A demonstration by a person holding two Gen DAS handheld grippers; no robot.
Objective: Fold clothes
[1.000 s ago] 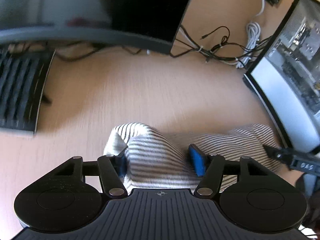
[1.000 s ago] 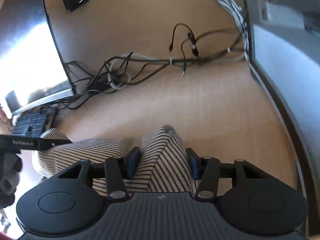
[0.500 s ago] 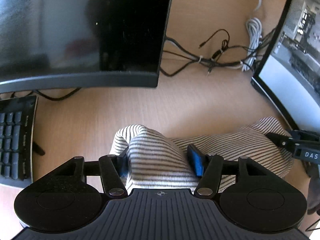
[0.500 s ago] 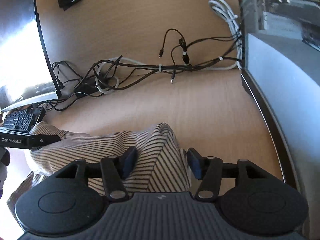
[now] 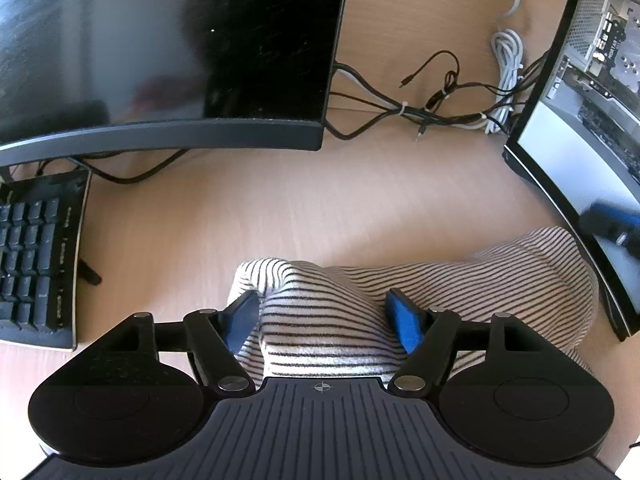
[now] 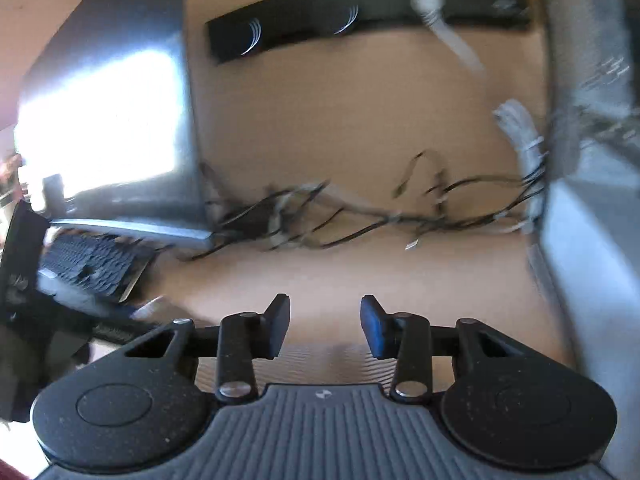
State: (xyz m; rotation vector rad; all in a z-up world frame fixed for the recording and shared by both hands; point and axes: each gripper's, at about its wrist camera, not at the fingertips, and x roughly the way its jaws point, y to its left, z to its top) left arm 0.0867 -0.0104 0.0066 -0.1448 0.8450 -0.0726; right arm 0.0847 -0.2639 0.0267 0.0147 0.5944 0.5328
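Note:
A cream garment with thin dark stripes (image 5: 480,288) lies bunched on the wooden desk (image 5: 320,200). My left gripper (image 5: 322,312) straddles a raised fold of it. Its jaws are opening, and the blue pads (image 5: 402,320) stand at the fold's sides without squeezing it. In the right wrist view, which is blurred by motion, my right gripper (image 6: 324,320) hangs above the desk. Its jaws are closing with nothing between them. Only a strip of the striped cloth (image 6: 320,360) shows, below the fingers. A blurred blue and black shape (image 5: 612,224) at the right looks like that gripper.
A dark curved monitor (image 5: 160,60) stands at the back left, a lit one (image 5: 580,140) on the right. A black keyboard (image 5: 36,260) sits on the left, a tangle of cables (image 5: 420,108) runs between the monitors, and a black bar (image 6: 360,12) lies farther back.
The right gripper has let go of the striped cloth and lifted away from it, its jaws now narrower. The left jaws have widened around the fold. The cloth's right end has settled.

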